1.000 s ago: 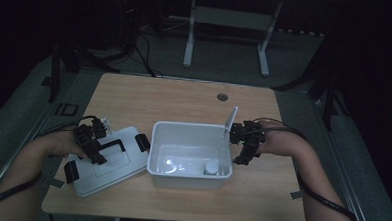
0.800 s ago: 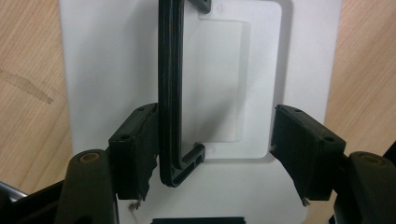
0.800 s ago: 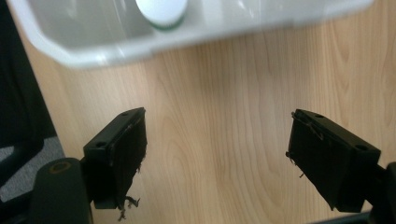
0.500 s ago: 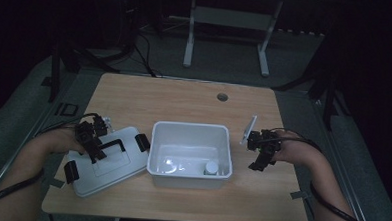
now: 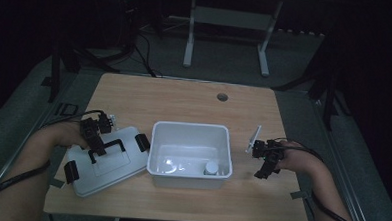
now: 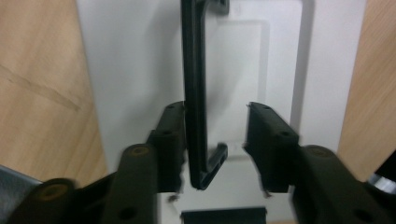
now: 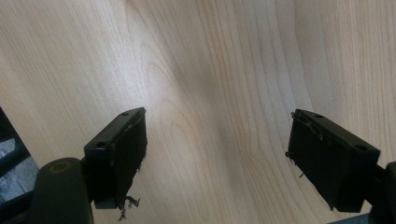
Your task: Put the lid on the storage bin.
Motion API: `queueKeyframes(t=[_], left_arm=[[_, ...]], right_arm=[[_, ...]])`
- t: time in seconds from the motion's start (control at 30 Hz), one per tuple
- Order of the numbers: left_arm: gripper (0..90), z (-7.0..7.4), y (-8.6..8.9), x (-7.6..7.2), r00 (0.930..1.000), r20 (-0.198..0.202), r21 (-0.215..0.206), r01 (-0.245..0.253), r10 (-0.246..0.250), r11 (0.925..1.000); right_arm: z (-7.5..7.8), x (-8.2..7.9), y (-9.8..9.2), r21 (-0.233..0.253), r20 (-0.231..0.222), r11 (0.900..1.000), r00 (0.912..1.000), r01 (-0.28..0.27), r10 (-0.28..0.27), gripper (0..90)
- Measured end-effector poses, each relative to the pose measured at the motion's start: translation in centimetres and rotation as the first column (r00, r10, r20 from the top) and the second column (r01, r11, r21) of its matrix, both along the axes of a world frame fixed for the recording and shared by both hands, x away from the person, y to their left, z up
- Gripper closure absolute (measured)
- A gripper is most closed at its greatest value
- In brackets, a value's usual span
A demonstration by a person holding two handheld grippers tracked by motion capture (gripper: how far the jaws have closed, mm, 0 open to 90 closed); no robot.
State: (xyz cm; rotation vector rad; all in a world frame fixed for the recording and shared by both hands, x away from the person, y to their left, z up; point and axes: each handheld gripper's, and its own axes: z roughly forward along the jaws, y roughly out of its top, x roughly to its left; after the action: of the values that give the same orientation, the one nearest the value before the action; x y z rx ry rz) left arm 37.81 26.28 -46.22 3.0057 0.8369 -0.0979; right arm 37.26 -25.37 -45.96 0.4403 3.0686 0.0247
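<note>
**Now: lid on the left, tub in the middle, grippers on either side**

Centrally, a white tub (image 5: 190, 155) is sitting on the wooden table (image 5: 184, 100), toward its near edge, with a small white jar (image 5: 211, 167) standing inside at its near right corner. Just left of the tub, a white lid (image 5: 106, 161) is lying flat on the table, its far right corner almost touching the tub's left wall. A black handle (image 6: 194, 93) is running across the lid's top, and black clips (image 5: 142, 141) are sitting at its ends.

The left gripper (image 6: 215, 140) is hovering over the lid with its jaws apart, straddling one end of the handle; the left jaw is pressing against the bar while the right jaw is standing clear.

The right gripper (image 7: 215, 158) is hanging over bare wood to the right of the tub, jaws spread wide and holding nothing.
</note>
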Motion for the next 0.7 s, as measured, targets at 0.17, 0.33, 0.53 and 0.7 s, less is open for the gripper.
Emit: queueKeyframes(t=[0.17, 0.33, 0.53, 0.7], left_arm=[[64.6, -0.2, 0.1, 0.0, 0.9991, -0.041, 0.03, 0.009, -0.008, 0.9995], [65.3, -0.5, 0.6, 0.1, 0.9992, -0.04, 0.062, 0.005, -0.002, 0.9981], [74.0, -0.9, 1.0, -0.1, 0.9984, -0.056, 0.059, 0.008, -0.005, 0.9982], [74.1, -1.1, 1.1, 0.0, 0.9991, -0.043, 0.056, 0.009, -0.006, 0.9984]], right_arm=[[-0.3, -0.1, -0.2, 0.003, -0.008, 1.0, 0.9999, 0.007, -0.007, 19.3], [-0.6, -0.1, -0.2, 0.009, -0.007, 1.0, 1.0, 0.007, -0.007, 19.3], [-0.9, -0.2, -0.1, 0.01, -0.012, 1.0, 0.9999, 0.01, -0.01, 19.3], [-1.3, -0.3, -0.2, 0.013, -0.018, 1.0, 0.9997, 0.016, -0.015, 19.3]])
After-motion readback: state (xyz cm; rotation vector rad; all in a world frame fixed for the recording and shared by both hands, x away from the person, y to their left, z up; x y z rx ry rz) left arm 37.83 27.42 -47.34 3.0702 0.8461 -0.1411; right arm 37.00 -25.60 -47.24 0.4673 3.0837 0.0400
